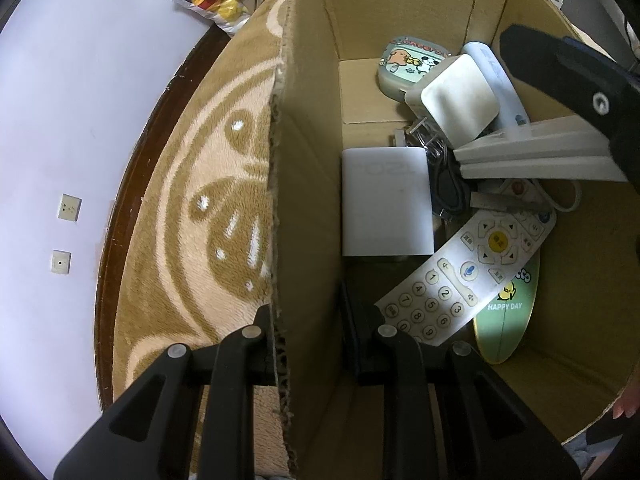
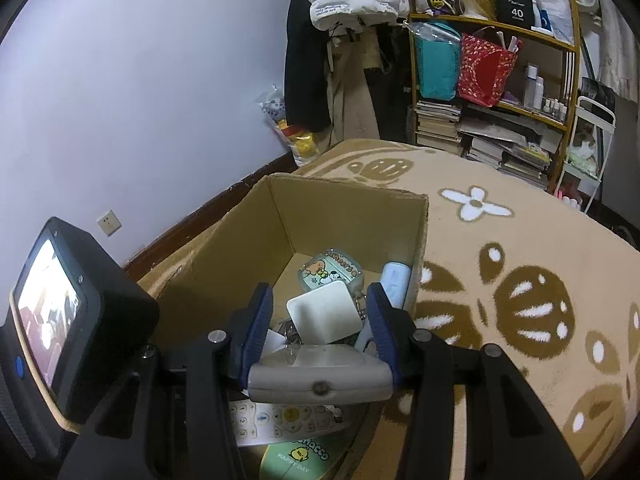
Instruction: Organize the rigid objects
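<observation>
Right hand-held gripper [image 2: 318, 332] clamps grey stand [image 2: 319, 378] crosswise, horizontal.

Lilac wall [image 2: 140, 80], patterned rug [image 2: 520, 280], seemingly.

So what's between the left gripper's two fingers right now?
The cardboard box's side wall: the left gripper straddles it, one finger outside over the blanket, one inside by the remote. Left wrist view shows it.
</observation>
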Demonstrator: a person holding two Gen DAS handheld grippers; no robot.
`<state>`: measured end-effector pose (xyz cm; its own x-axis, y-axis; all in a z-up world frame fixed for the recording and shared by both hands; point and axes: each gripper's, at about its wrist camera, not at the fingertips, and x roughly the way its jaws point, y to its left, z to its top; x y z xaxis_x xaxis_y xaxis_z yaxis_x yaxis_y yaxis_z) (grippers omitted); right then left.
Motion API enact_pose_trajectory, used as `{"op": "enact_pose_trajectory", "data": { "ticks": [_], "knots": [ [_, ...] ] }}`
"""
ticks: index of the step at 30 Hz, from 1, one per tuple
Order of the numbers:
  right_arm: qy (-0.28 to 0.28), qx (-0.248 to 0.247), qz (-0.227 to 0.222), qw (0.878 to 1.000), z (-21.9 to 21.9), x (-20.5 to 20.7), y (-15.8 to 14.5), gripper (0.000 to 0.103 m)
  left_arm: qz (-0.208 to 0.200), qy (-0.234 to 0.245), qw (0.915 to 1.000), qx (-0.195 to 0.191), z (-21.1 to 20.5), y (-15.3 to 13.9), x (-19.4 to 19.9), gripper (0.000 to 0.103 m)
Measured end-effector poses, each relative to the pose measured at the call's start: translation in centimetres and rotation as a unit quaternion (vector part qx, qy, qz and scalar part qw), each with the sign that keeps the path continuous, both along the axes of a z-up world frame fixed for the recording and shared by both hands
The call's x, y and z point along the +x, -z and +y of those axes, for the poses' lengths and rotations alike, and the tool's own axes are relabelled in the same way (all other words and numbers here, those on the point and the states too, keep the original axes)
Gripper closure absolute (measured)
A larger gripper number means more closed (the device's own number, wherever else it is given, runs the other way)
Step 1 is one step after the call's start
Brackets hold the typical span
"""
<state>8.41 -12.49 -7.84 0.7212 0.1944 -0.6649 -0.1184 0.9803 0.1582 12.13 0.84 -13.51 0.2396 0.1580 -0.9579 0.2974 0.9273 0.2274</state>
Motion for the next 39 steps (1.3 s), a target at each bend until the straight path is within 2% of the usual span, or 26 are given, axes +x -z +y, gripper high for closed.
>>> {"op": "enact_pose_trajectory", "data": {
  "ticks": [7, 11, 14, 18, 24, 31, 35, 39],
  "knots": [
    [0.003, -0.008, 0.002, 1.0, 0.1, 0.1, -0.2, 0.052, 0.005, -0.008, 0.9999, -0.012, 0.9, 0.0, 0.6, 0.081],
    [0.017, -0.005, -0.006, 1.0, -0.4, -0.2, -0.7, 0.045, 0.004, -0.008, 0.9999, -0.012, 1.1, 0.0, 0.7, 0.081],
    [0.023, -0.003, -0.011, 1.0, -0.8, -0.6, -1.1, 0.044, 0.006, -0.009, 0.9998, -0.015, 1.1, 0.0, 0.7, 0.081],
    [0.031, -0.009, -0.022, 0.999, -1.1, -0.9, -1.9, 0.03, 0.006, -0.008, 0.9998, -0.014, 1.0, 0.1, 0.8, 0.081],
    [0.057, -0.009, -0.021, 0.998, -2.4, -1.8, -3.0, 0.017, 0.003, -0.015, 0.9996, -0.023, 1.2, 0.0, 0.6, 0.081],
    [0.093, -0.006, -0.006, 0.996, -4.0, -3.6, -3.9, 0.01, -0.002, -0.019, 0.9986, -0.05, 1.8, -0.8, 0.5, 0.081],
    [0.113, -0.002, -0.005, 0.994, -4.9, -5.5, -4.4, 0.002, -0.021, -0.017, 0.9982, -0.053, 2.1, -1.8, 0.0, 0.081],
    [0.127, -0.009, -0.002, 0.992, -5.3, -7.2, -4.8, 0.001, -0.047, -0.013, 0.9966, -0.067, 2.4, -3.3, -0.9, 0.081]
  ]
}}
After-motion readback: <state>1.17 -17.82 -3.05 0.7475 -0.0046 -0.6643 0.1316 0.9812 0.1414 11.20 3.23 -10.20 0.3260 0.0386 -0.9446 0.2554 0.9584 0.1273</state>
